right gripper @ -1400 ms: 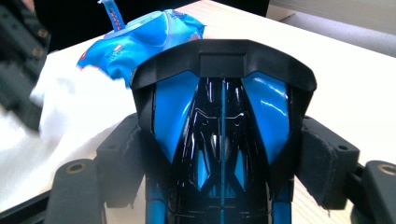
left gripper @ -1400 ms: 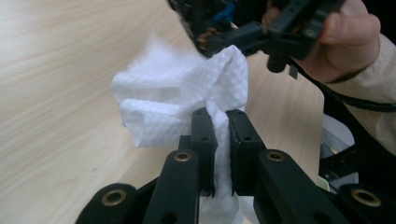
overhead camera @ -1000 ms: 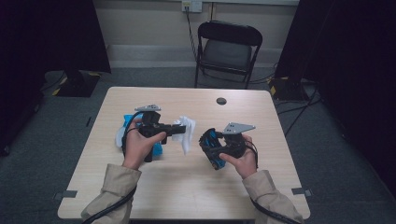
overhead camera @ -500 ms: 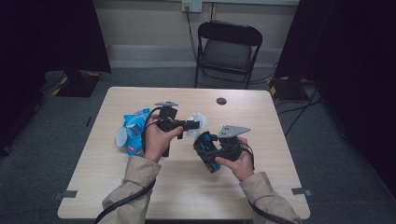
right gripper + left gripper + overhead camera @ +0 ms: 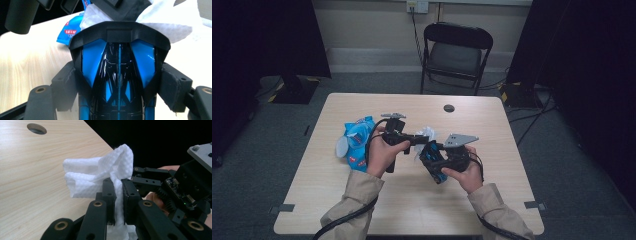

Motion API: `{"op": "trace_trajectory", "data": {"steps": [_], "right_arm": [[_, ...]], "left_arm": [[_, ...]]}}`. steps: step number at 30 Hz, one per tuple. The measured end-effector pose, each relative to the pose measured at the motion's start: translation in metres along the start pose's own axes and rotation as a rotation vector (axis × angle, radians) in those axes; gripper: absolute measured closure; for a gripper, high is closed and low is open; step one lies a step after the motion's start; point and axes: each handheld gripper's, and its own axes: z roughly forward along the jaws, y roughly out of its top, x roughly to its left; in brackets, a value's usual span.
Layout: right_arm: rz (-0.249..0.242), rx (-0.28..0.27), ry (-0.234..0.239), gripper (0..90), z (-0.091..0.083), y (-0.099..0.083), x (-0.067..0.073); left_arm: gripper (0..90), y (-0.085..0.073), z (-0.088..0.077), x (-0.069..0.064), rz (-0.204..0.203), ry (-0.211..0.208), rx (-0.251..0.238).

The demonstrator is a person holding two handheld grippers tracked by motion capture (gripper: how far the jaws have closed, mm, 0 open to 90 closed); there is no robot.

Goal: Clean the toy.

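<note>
High view: a white wipe point(image 5: 426, 136) is being pinched in the clenched left claw point(image 5: 424, 141) above the middle of the worktop point(image 5: 512, 165). A blue and black toy car point(image 5: 433, 161) is being gripped across its sides by the right claw point(image 5: 435, 162), just right of and nearer than the wipe. In the left gripper view, the wipe point(image 5: 95, 176) is being squeezed between the closed jaws. A blue wipe packet point(image 5: 357, 145) is lying on the worktop to the left.
</note>
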Motion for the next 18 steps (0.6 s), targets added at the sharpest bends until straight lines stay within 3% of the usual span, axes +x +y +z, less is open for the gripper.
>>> {"op": "trace_trajectory", "data": {"steps": [9, 18], "right_arm": [[0.020, -0.004, -0.017, 25.6, -0.003, -0.002, -0.007], [0.035, 0.000, -0.052, 25.6, -0.010, -0.002, -0.016]], "left_arm": [[82.6, -0.004, -0.007, 0.004, -0.006, 0.003, 0.023], [82.6, -0.011, -0.007, 0.000, 0.013, -0.032, 0.042]]}}
